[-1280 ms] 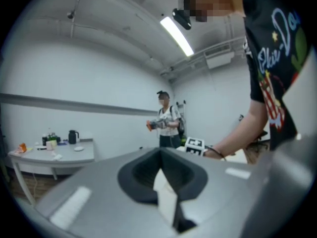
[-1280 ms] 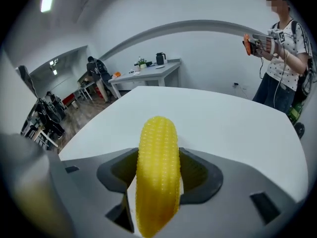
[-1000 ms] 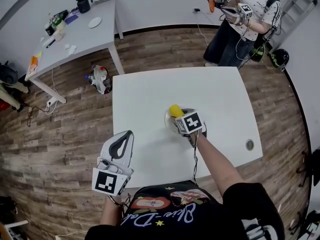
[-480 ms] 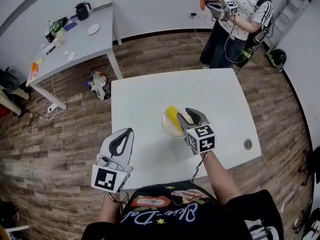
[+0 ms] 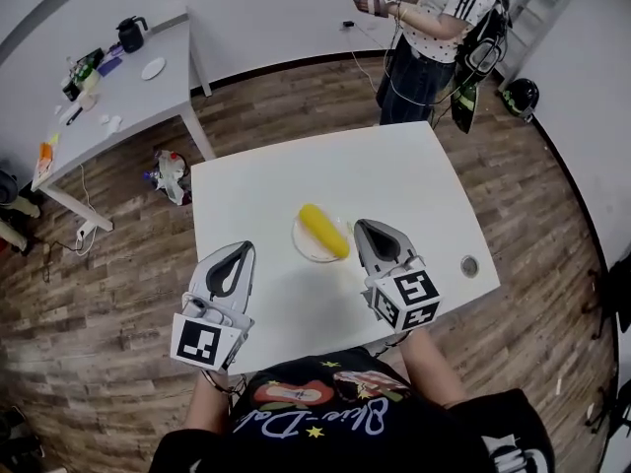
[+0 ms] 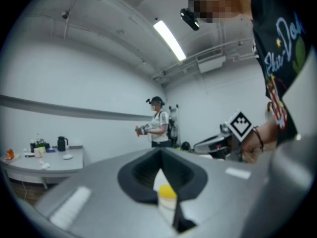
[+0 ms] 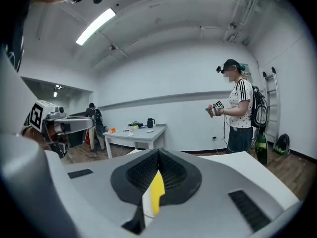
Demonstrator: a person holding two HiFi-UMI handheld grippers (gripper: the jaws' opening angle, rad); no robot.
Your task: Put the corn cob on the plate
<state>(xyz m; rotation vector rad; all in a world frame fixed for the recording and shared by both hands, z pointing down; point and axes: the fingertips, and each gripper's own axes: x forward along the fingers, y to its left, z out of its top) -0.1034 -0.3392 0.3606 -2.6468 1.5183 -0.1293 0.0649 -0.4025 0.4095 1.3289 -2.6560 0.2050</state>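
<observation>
While hovering just beside the plate's right side, carrying nothing in the right gripper [image 5: 367, 227], pinched fully together. Mirroring that with the left gripper [image 5: 240, 252], likewise pinched together and empty, hanging over the near left corner. Seeing the corn cob [image 5: 323, 231] lying on the plate [image 5: 301, 251], touching neither gripper. Judging the placing done and calling for a clean exit: backing off high, steering clear of the rim, avoiding any nudge sending the cob rolling onto the white table [image 5: 256, 185].

1 corn cob [image 5: 324, 231], 1 plate [image 5: 304, 248], 2 tbls [image 5: 424, 180] [image 5: 128, 92], 2 near grippers [image 5: 242, 249] [image 5: 365, 227]
</observation>
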